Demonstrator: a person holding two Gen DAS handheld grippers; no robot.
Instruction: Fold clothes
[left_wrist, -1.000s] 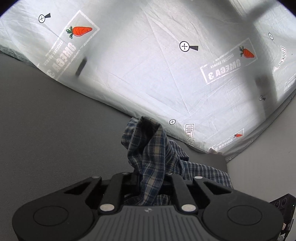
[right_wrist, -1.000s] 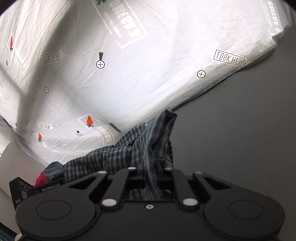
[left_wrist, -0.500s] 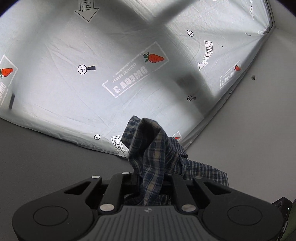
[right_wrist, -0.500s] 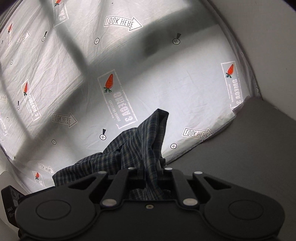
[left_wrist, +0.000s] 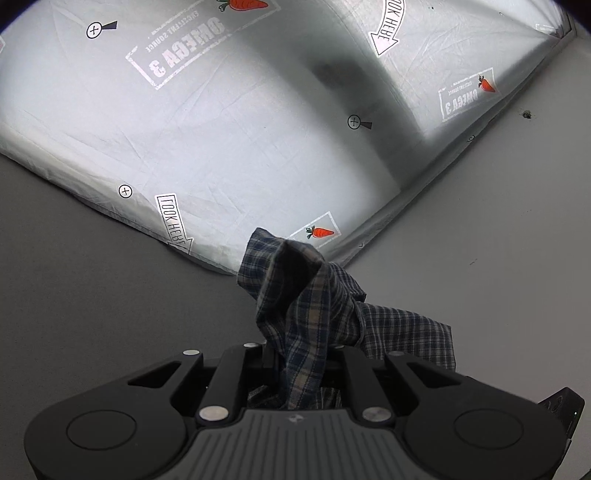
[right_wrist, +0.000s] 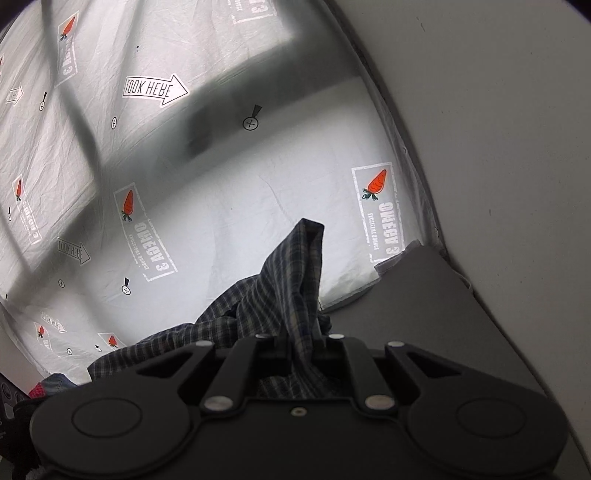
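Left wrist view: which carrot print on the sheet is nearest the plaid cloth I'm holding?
The small carrot just above the plaid cloth's raised tip, near the sheet's corner edge. The others sit far off at the picture's top and upper right.

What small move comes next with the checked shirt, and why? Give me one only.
Probably draw the two grippers apart and carry the checked shirt over the printed sheet to spread it. The left gripper and right gripper each pinch a bunched fold, the cloth between them hangs crumpled, and none of it lies flat yet, so folding cannot begin.
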